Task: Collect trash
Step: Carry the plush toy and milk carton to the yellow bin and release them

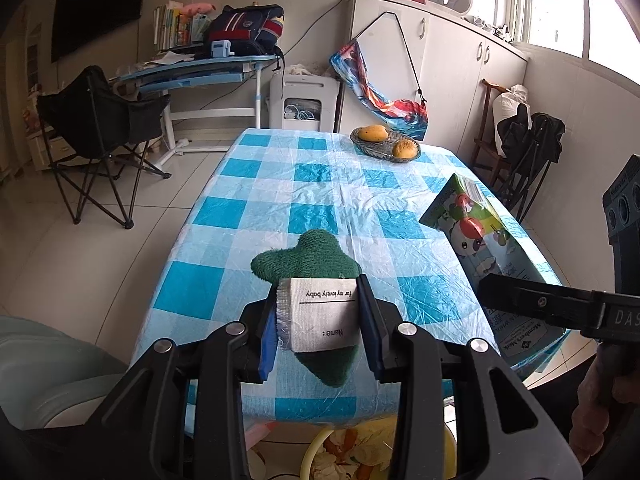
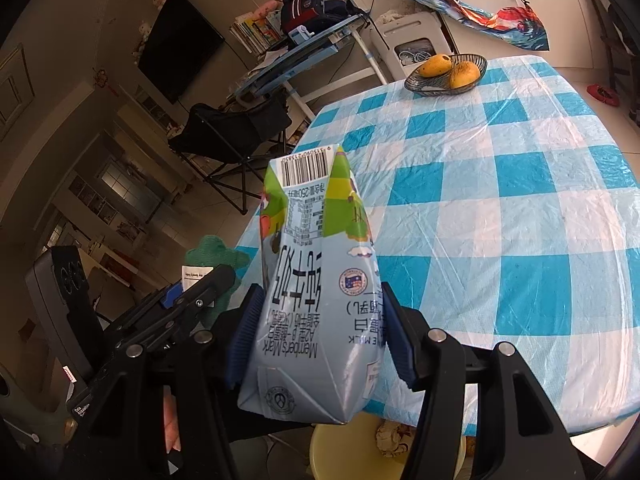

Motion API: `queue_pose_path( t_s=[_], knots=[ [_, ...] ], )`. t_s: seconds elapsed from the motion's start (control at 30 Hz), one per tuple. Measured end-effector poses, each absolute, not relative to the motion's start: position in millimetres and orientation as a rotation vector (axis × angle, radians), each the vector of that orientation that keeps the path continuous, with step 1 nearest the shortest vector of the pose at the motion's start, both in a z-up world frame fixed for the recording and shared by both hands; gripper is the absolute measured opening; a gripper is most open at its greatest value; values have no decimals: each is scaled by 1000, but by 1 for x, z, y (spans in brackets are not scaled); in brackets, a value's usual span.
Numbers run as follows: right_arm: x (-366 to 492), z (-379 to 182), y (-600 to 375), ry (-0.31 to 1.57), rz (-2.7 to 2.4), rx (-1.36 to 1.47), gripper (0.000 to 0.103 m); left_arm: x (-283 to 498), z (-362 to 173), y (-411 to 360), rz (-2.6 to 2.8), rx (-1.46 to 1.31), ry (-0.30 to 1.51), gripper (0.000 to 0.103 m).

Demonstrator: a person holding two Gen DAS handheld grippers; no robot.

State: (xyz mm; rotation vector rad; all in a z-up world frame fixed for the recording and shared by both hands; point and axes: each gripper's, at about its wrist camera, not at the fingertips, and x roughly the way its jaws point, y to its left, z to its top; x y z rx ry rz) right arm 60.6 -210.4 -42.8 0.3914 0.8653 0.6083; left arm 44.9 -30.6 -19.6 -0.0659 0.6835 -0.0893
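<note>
Two claws hang just off the near edge of the worktop (image 1: 336, 184), which wears a blue-and-white checked plastic cloth, and each is pinching one piece of trash. Directly below them, beneath that near edge, sits a yellow bin (image 2: 352, 452) with crumpled scraps already in it. That is the relation the coming move seems to turn on: the drop point lies straight down and a little toward the person, not out across the worktop.

Largest of the two loads is the milk carton (image 2: 316, 292), clamped by the right claw (image 2: 316, 332) across its lower body. Its long axis runs away from the claw, the barcode end farthest and tilted up, the folded base nearest and already over the bin. The right claw looks the nearer of the two to the opening.

Smaller is the green plush toy (image 1: 308, 256) in the left claw (image 1: 318, 320), the pads closed on its white cloth tag. The toy's body points forward over the near edge; judging from the left view, the bin rim shows just below it.

Readable writing: the carton says "Member's Mark" and part of "MILK", with Chinese characters and a barcode. The tag reads "for my lovely baby" and "Name :", both upside down from here.
</note>
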Motion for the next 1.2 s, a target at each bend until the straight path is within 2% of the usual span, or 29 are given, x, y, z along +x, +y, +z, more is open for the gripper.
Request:
queue_pose_path(
  t_s=[0.7, 1.2],
  knots=[
    [-14, -79, -204, 986, 593, 390, 57, -16, -34, -44, -145, -80, 737, 34],
    [-31, -93, -212, 1034, 561, 403, 57, -42, -42, -60, -185, -37, 768, 34]
  ],
)
